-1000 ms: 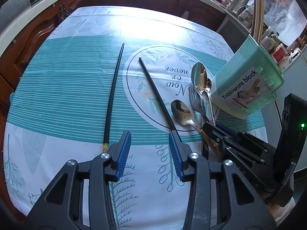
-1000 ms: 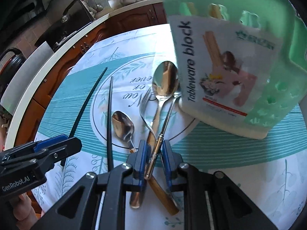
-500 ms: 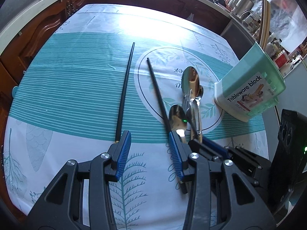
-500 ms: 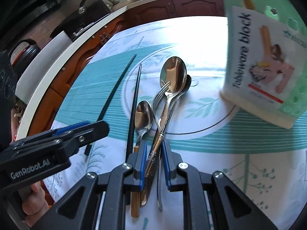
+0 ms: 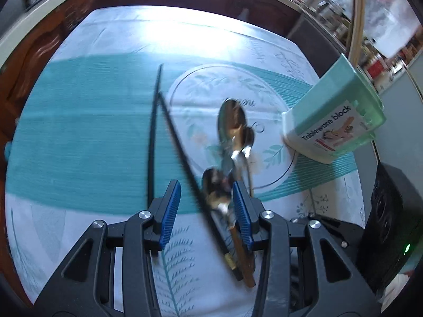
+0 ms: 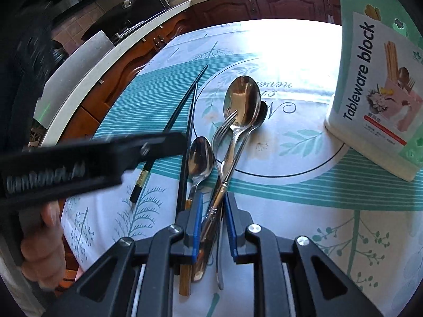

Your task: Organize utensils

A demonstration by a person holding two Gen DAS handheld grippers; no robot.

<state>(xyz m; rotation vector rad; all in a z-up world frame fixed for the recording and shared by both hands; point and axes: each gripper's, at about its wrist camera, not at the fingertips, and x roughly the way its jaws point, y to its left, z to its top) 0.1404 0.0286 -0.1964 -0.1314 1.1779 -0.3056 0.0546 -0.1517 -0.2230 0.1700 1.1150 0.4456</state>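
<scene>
The right gripper (image 6: 213,219) is clamped on the handle of the big spoon (image 6: 242,101), whose bowl lies ahead of it on the tablecloth (image 6: 290,206). The left gripper (image 5: 206,206) stands wide apart over one black chopstick (image 5: 185,155) and the small spoon (image 5: 214,187). The green tableware holder (image 6: 375,84) stands ahead to the right.

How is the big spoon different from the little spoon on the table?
The big spoon has a much wider bowl than the little spoon. The big spoon has an all-metal handle; the little spoon's handle looks brown, like wood. The big spoon lies across the fork; the little spoon lies beside it, nearer the chopsticks. Both have shiny metal bowls facing up.
</scene>
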